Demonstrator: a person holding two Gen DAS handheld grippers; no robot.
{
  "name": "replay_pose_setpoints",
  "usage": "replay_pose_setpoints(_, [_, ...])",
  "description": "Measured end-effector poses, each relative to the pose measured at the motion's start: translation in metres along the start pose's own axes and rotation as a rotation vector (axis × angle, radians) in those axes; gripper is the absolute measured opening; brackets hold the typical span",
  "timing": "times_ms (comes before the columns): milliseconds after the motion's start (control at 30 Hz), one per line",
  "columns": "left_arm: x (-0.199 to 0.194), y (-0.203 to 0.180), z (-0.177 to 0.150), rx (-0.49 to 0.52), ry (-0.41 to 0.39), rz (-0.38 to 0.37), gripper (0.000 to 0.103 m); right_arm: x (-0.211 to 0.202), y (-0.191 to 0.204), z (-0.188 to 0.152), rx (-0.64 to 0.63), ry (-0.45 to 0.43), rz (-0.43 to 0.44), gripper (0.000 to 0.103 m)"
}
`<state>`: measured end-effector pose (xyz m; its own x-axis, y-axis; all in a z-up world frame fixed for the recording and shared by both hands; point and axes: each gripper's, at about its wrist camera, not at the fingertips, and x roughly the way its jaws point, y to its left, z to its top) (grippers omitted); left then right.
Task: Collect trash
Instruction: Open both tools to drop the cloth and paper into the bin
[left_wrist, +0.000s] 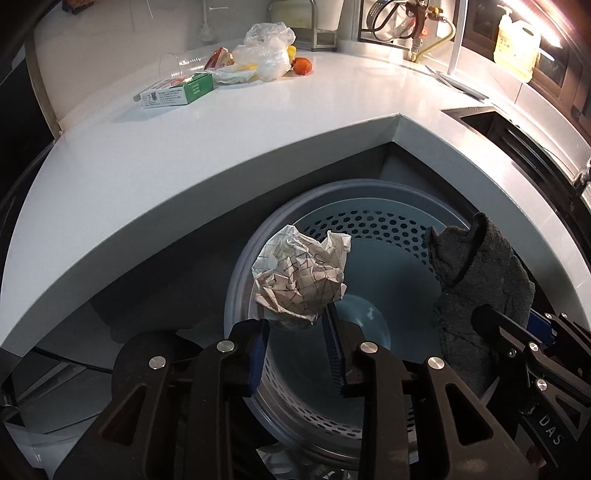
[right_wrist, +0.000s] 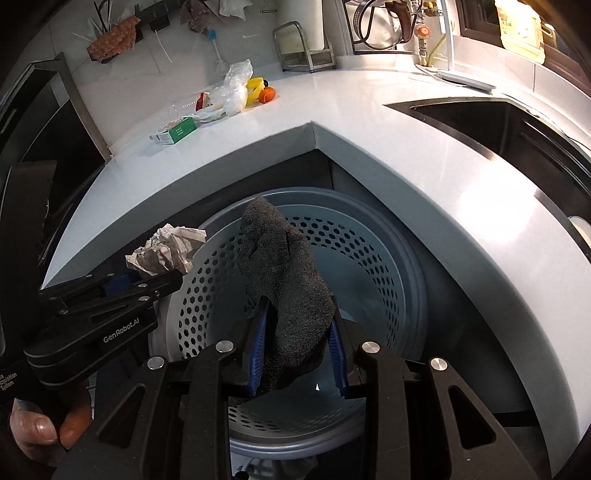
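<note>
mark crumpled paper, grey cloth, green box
crumpled paper (left_wrist: 301, 275): left wrist view, centre of the wad.
grey cloth (right_wrist: 286, 273): right wrist view, mid-body.
green box (left_wrist: 177, 90): left wrist view, top face.

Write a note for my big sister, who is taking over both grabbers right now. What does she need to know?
Left gripper: its jaws hold a crumpled paper ball over the bin, gripping only its lower edge.
Right gripper: shut on a dark grey cloth, also over the bin.
Done: both pieces are lifted off the counter and hang above the bin, which looks empty.
Left: drop both in. Then fetch what is on the counter: the green and white box, the plastic bags, the clear cup lying on its side and the small scraps beside them.
</note>
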<state>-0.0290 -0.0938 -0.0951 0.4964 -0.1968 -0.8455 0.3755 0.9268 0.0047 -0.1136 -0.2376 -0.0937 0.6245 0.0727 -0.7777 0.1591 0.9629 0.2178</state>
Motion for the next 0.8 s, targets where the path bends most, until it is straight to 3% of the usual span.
replay_pose_setpoints(367, [0.002, 0.001, -0.005, 0.007, 0.014, 0.013, 0.036, 0.013, -0.003, -0.004, 0.010, 0.023, 0.004, 0.031])
replay_pose_setpoints(467, [0.001, 0.003, -0.005, 0.000, 0.006, 0.015, 0.057, 0.012, -0.004, -0.005, 0.013, 0.002, 0.008, 0.047])
replay_pose_setpoints(500, [-0.001, 0.004, -0.005, -0.003, -0.002, 0.016, 0.064, 0.011, -0.004, -0.005, 0.015, -0.005, 0.007, 0.056])
replay_pose_setpoints(800, [-0.001, 0.004, -0.006, -0.001, 0.005, 0.021, 0.065, 0.010, -0.006, -0.005, 0.026, -0.002, 0.008, 0.057])
